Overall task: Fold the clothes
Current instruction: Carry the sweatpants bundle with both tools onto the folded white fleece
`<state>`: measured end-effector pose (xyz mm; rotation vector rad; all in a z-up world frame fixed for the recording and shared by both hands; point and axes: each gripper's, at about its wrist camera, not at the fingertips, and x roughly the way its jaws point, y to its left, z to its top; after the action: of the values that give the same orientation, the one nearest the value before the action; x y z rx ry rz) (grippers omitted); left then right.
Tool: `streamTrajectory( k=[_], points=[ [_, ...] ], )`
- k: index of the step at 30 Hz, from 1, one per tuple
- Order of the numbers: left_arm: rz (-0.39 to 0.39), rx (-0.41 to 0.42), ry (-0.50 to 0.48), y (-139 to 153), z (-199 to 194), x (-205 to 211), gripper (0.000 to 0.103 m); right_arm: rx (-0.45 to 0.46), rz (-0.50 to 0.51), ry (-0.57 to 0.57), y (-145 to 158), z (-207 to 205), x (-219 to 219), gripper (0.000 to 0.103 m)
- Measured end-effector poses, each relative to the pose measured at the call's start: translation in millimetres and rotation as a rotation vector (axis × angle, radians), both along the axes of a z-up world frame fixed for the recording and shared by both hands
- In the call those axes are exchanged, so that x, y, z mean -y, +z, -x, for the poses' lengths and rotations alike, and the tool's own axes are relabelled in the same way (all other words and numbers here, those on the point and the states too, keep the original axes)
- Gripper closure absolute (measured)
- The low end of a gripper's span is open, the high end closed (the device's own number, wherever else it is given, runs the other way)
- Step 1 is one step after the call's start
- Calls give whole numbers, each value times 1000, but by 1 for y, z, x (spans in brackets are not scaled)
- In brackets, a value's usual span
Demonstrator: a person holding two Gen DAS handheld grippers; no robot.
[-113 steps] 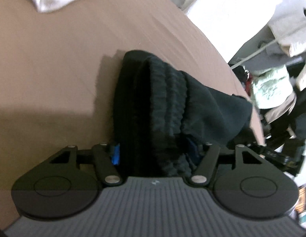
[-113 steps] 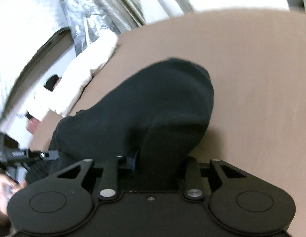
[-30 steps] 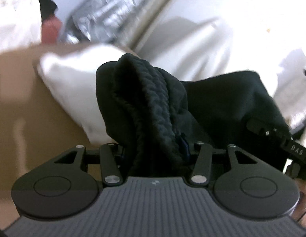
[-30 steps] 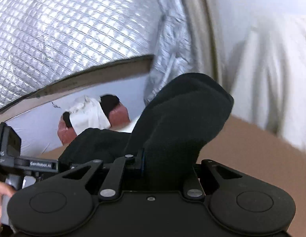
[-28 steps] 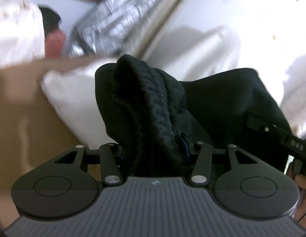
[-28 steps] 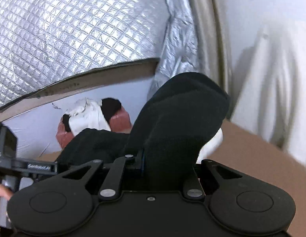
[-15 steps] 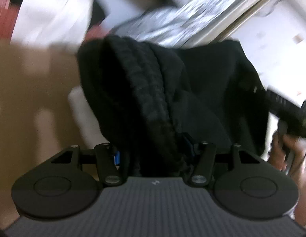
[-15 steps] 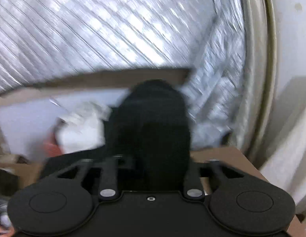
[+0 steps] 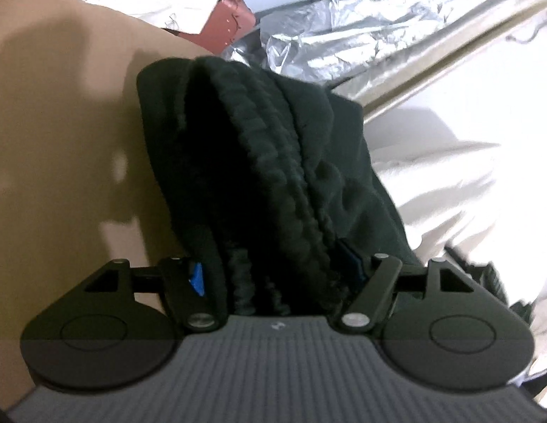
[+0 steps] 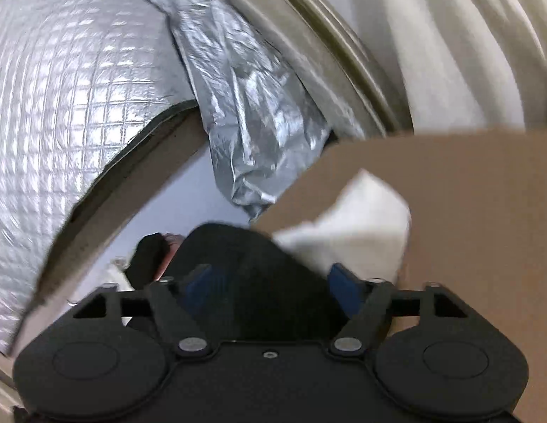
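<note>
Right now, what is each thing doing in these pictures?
Black garment: bunched, lying between the gripper fingers.
Left gripper: jaws have just been opening, garment between them.
Right gripper: jaws have just been opening wide, black cloth between them.
White cloth: lying on the brown surface.

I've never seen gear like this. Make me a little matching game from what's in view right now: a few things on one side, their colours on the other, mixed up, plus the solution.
Things:
1. garment
2. gripper pads
3. bed sheet
4. foil sheet

Colours:
A. silver
B. tan
C. black
D. blue

Pairs: 1-C, 2-D, 3-B, 4-A
</note>
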<state>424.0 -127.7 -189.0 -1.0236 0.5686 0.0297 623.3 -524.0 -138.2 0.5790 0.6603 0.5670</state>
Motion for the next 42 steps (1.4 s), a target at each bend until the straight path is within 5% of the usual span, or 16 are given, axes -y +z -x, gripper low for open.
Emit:
streamTrajectory(
  k=[5,10,11,12,13,15,18,22,24,27,34,38,42],
  points=[
    [64,15,3,-8,2,-10,33,-154,-117,-22,-43,1,6,18],
    [-33,-14,-51,0,-3,-2,27,-90,-105,-1,-48,-6,-13,16],
    [-20,-16,-46,-3,-4,-2,26,-77,-88,9,-46,-7,-19,23],
    [-8,-23,-40,-6,-4,-4,26,-64,-71,19,-45,-8,-26,51],
    [0,-30,-34,-8,-3,-5,26,-14,-55,32,-37,-2,-32,63],
    [3,-40,-30,-11,-1,-5,25,87,-22,59,-21,10,-44,76],
    [10,-47,-23,-12,-1,-7,25,204,55,89,7,21,-59,77],
    [20,-58,23,-6,5,-11,25,78,148,15,-4,13,-61,65],
    [22,-58,50,-3,9,-13,25,37,178,-14,-15,16,-58,45],
    [98,-16,73,-2,16,-18,25,-61,36,-65,-30,22,-34,22],
    [111,-61,48,-13,9,-22,22,-205,-283,-3,-72,28,-23,14],
    [161,-55,46,-27,4,-23,12,-149,-227,10,-77,18,-40,13],
    [346,-35,37,-53,0,-26,9,-157,-246,12,-85,4,-45,9]
  ],
)
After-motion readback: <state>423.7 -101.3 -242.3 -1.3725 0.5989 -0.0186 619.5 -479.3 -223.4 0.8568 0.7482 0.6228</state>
